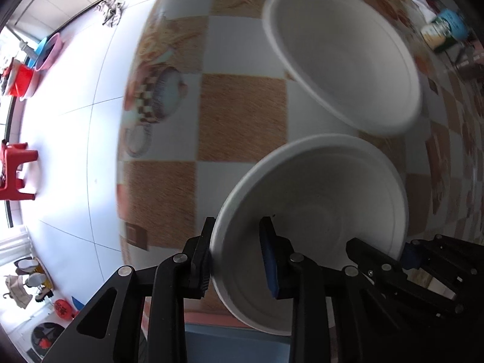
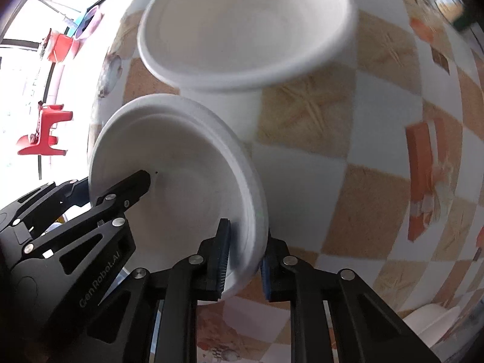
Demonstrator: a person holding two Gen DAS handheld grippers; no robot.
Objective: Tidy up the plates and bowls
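We find both tools clamped on one white bowl [image 1: 314, 199], which hangs tilted above the checked surface [image 1: 242, 115] near its front edge. The left tool [image 1: 237, 260] grips the bowl's left rim, one pad outside the wall and one inside; the right tool [image 2: 245, 257] grips the opposite rim in the same manner, and each tool shows in the other's view at the far side of the bowl. A second, larger white bowl [image 1: 341, 60] stands on the surface just beyond the held one, its rim close to the held bowl's far edge; we cannot tell whether the two touch. We judge the step in hand to be nesting the held bowl into the standing one. Several risks follow. The rim is thin and looks light, so each pad bites only a narrow strip of wall; should the two tools move out of step, the wall may flex and slip from one grip, leaving the bowl swinging from the other. The held bowl's far edge may strike the standing bowl's near rim and push it back or tip it. The tilt is also a concern: released at this angle, the bowl would likely land on edge and not seat flat. The front edge of the surface lies close below, so a dropped bowl could go to the floor [image 1: 66, 121].
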